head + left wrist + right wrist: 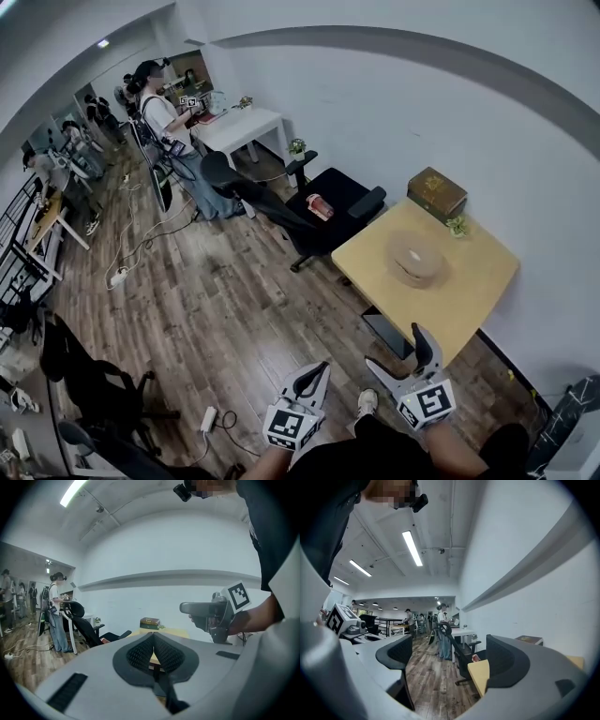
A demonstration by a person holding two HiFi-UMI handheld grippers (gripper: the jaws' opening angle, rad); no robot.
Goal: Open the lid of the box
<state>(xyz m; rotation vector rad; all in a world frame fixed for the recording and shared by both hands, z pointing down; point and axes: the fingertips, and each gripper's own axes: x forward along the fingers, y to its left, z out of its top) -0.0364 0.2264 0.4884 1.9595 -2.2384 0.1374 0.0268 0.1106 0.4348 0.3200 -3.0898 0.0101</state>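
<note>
floor (216, 309): wide open wood planks to the left and ahead, cables trailing further off.
surface (478, 281): pale wooden top at the right, far edge along the wall (394, 103), near corner pointing at the person.
chair (309, 216): black, parked off the surface's left edge.
right tongs (394, 345): held low by the person's legs, aimed up at the near corner, jaws spread wide, nothing between them.
left tongs (317, 373): low alongside, over bare floor, jaws together and empty.
round tan object (415, 258): mid-surface, clear room all round.
box (436, 192): dark, lid down, at the far corner by the wall, well apart from both tongs.
plant (457, 225): tiny, just beside the box.
</note>
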